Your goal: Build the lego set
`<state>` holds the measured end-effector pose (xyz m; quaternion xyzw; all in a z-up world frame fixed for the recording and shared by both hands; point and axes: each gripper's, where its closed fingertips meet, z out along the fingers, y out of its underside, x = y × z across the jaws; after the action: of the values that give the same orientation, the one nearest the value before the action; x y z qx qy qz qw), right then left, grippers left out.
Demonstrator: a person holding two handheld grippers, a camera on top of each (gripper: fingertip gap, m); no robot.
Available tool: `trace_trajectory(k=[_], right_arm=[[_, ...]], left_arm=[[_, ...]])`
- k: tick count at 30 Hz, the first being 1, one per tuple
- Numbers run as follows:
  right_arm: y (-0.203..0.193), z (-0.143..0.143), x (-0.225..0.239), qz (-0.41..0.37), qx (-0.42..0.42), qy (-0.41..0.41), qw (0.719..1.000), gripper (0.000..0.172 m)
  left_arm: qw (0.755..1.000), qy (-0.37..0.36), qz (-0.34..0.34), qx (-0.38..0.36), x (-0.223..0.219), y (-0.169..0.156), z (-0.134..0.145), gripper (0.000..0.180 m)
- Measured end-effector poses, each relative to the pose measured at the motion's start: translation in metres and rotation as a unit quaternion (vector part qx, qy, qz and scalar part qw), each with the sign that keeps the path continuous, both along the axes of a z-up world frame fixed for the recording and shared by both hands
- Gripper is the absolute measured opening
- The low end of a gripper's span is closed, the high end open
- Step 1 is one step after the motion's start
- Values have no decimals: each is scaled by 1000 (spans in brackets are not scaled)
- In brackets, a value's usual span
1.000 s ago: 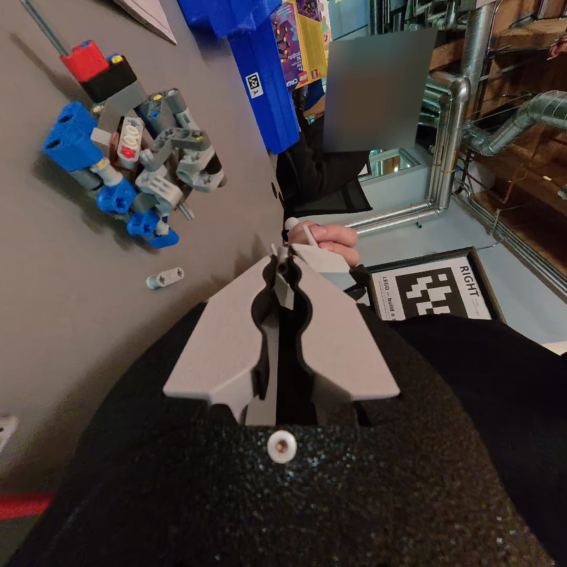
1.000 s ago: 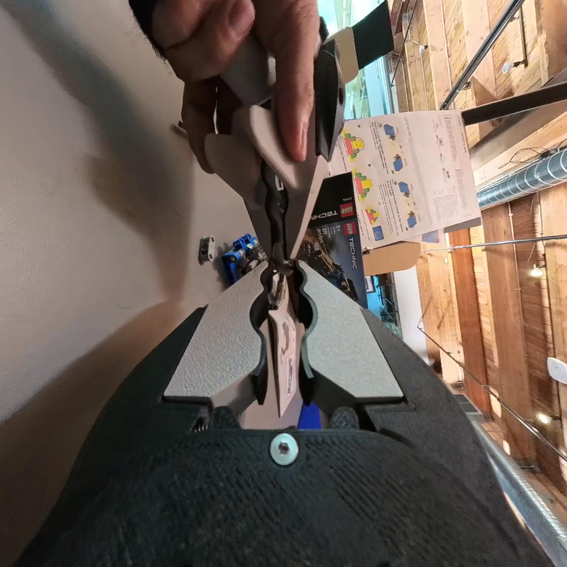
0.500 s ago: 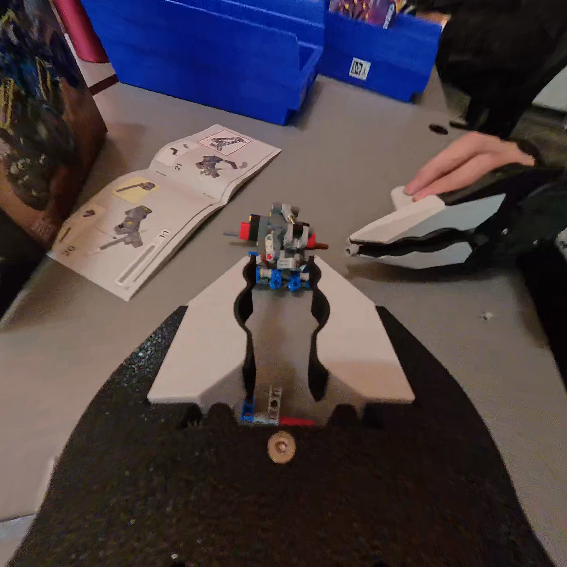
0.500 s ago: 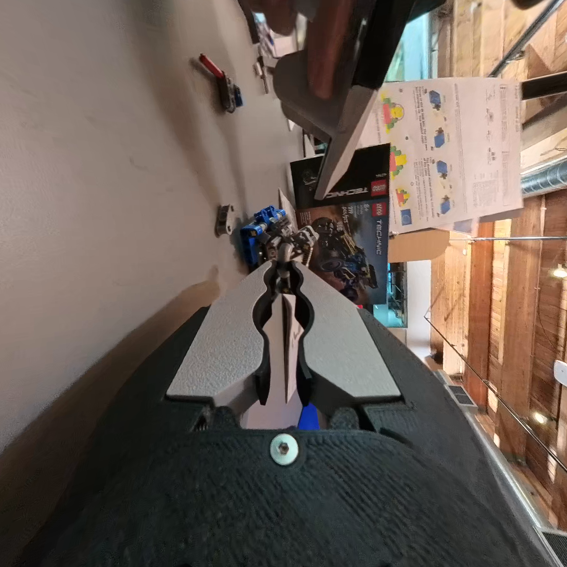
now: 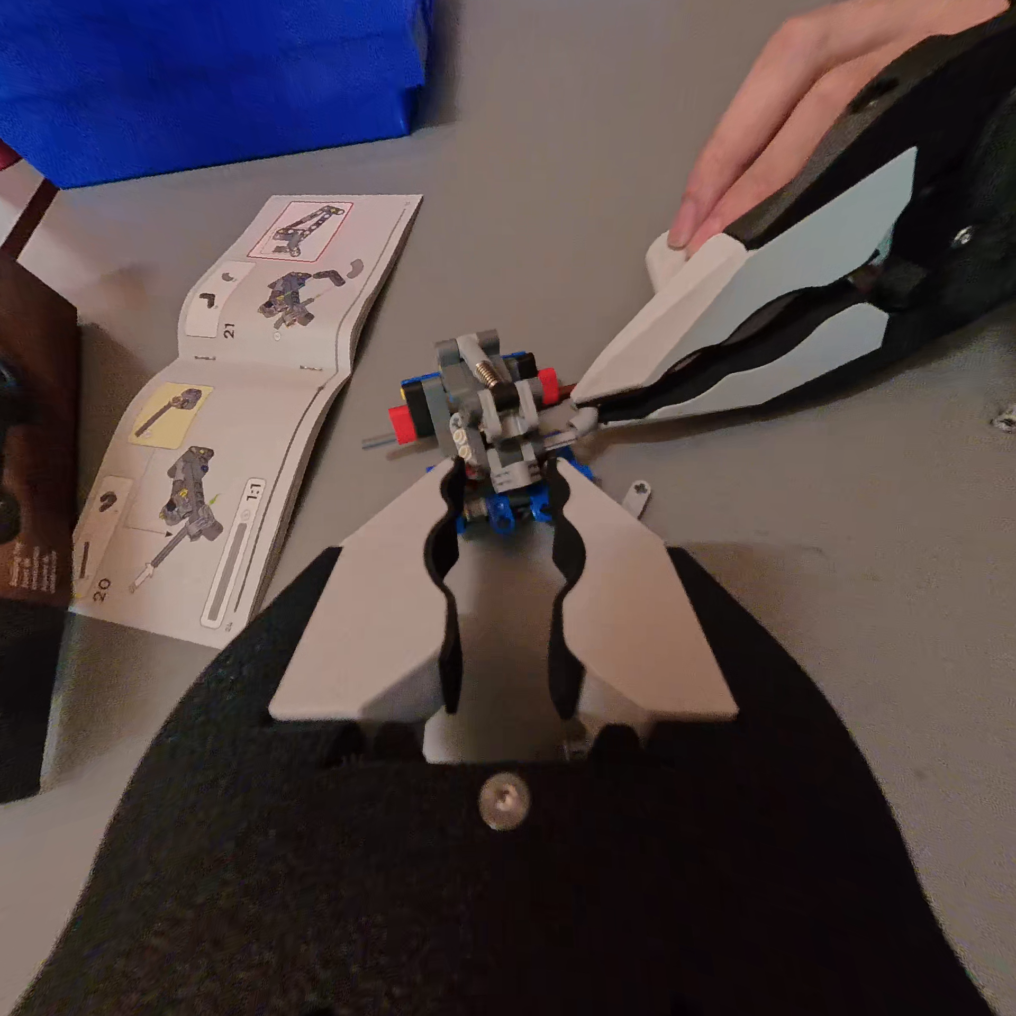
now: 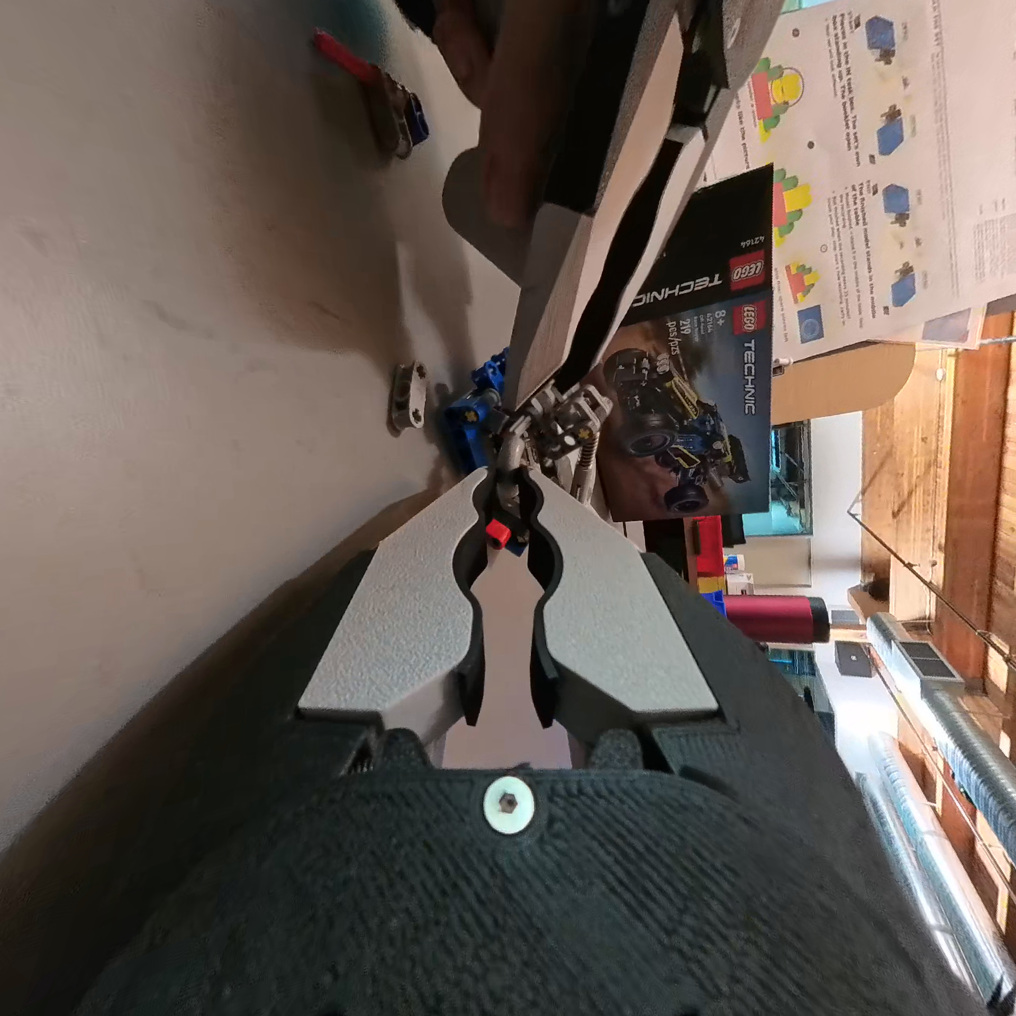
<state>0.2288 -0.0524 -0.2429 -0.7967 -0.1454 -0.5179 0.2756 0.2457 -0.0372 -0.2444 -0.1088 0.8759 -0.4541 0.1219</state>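
A small brick model [image 5: 484, 418] of grey, blue, red and black parts with a metal spring stands on the grey table [image 5: 769, 550]. My left gripper [image 5: 503, 470] reaches it from the near side and is shut on its lower grey and blue part. In the right wrist view the left gripper [image 6: 528, 401] comes down onto the model [image 6: 555, 423]. My right gripper [image 6: 508, 484] is shut on a small bent light grey piece [image 6: 511, 451] and holds it against the model's side. The right gripper also shows in the left wrist view [image 5: 585, 412].
An open instruction booklet [image 5: 247, 412] lies left of the model. A blue bin [image 5: 209, 82] stands behind it, and a dark toy box [image 6: 698, 385] stands at the left. A loose light grey connector [image 5: 638, 497] lies by the model. A red, grey and blue part [image 6: 385, 104] lies farther off.
My left gripper let go of the small grey piece, which stayed in the right gripper. It opened, swung down to the model and closed on it. The right gripper brought the piece to the model's side.
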Motion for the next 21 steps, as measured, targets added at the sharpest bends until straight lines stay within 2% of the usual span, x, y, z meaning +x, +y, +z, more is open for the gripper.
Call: trace_trajectory(k=[4,12,21], right_arm=[[1,-8,0,-6,-15,13,1000,5],[-6,-5,7,-45,-2,15,999,5],[-6,0,9,-52,-2,-6,999,5]], left_arm=[[999,-38,-1,15,1,0,-2,23],[995,-88,44,29,9,-2,-3,23],[998,-15,68,12,14,-4,-1,22]])
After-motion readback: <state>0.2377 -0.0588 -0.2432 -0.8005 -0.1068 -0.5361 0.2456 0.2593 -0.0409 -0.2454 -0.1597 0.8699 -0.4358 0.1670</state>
